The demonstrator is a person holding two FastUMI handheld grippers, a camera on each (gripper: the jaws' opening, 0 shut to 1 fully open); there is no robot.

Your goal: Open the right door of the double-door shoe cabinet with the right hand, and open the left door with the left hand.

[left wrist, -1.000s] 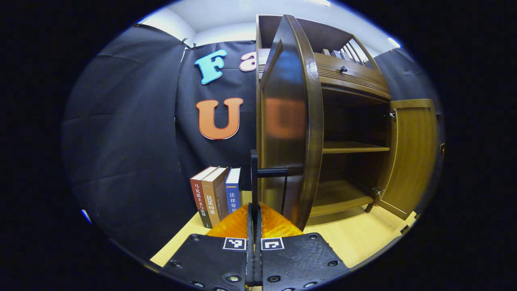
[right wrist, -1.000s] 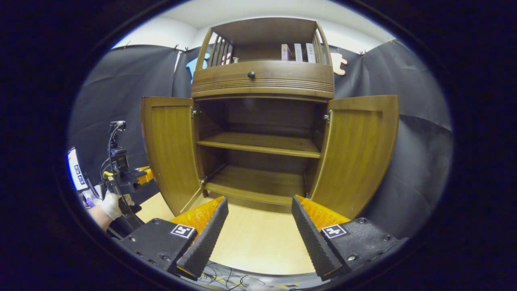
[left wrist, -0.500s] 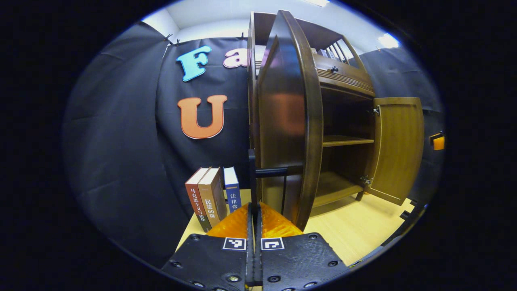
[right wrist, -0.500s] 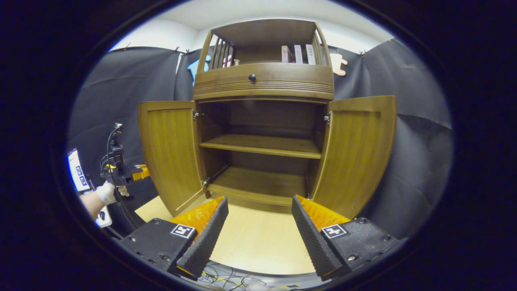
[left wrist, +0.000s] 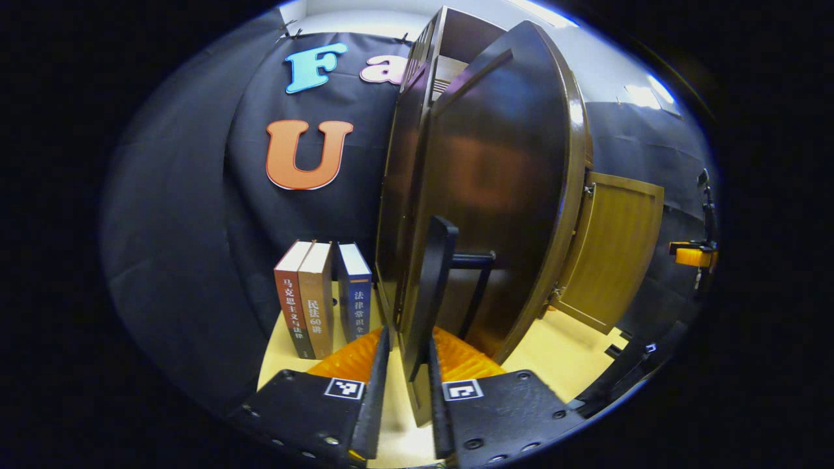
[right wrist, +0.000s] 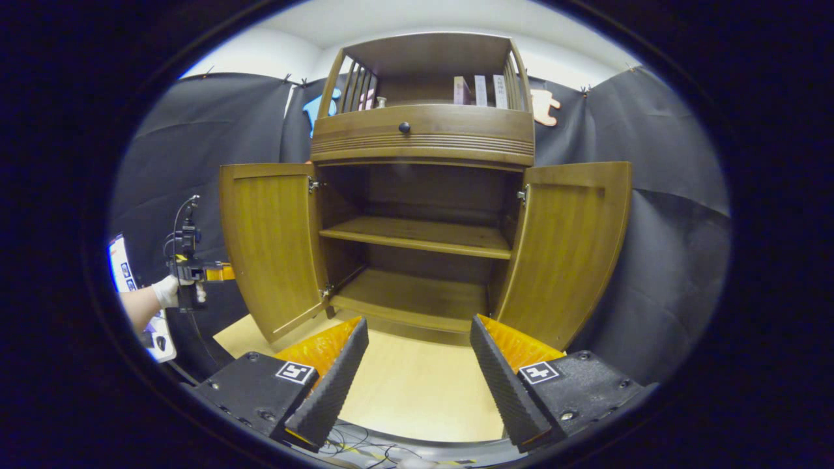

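Shoe cabinet [right wrist: 423, 137] is seen with both doors swung wide; task is judged essentially complete. Left door [left wrist: 495, 195] is set outward, its bar handle [left wrist: 433, 286] lying between the slightly parted fingers of the left gripper [left wrist: 405, 397], seemingly loosened for release. Right gripper [right wrist: 417, 384] is held back, fingers spread, pinching nothing. Right door [right wrist: 567, 247] is left open.

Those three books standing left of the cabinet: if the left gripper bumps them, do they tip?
Probably. The three books stand upright on end, tall and narrow, with no bookend visible, so a side push would likely topple them like dominoes. They look thick and hardbound, so likely stiff and fairly heavy. The cabinet side may stop a fall that way.
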